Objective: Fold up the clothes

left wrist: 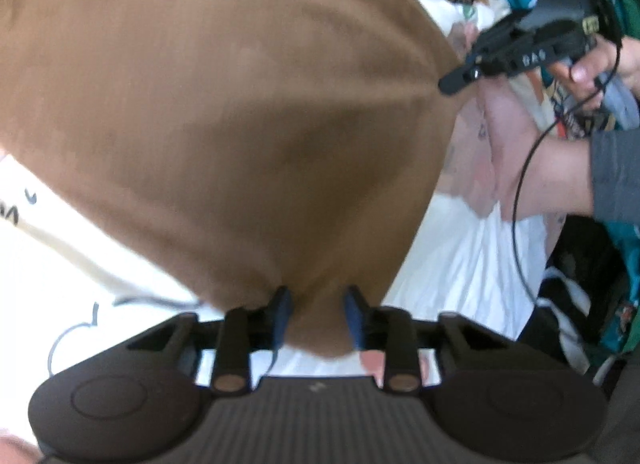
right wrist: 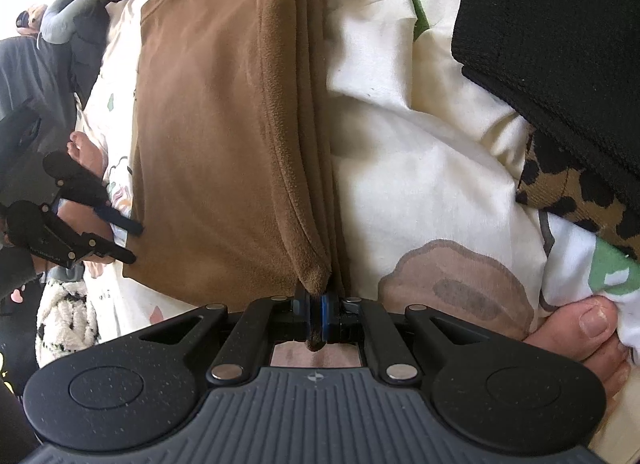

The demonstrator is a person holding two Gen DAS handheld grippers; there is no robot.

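Note:
A brown garment [left wrist: 224, 112] spreads over a cream printed bedsheet [right wrist: 420, 168]. In the left wrist view one corner narrows into my left gripper [left wrist: 319, 318], which is shut on it, and the cloth pulls taut away from the jaws. In the right wrist view my right gripper [right wrist: 318, 316] is shut on a folded brown edge [right wrist: 308, 264]; the stacked layers run straight away from it. My left gripper [right wrist: 134, 242] sits at the garment's [right wrist: 208, 124] left edge. A hand holds my right gripper [left wrist: 454, 82] at the cloth's right corner.
A black garment [right wrist: 560, 44] and a leopard-print piece [right wrist: 568, 192] lie at the right. The person's bare foot [right wrist: 592, 328] rests on the sheet beside my right gripper; a foot [left wrist: 520, 152] also shows in the left wrist view. Teal clothing [left wrist: 624, 4] and a black-and-white knit [right wrist: 64, 316] lie at the edges.

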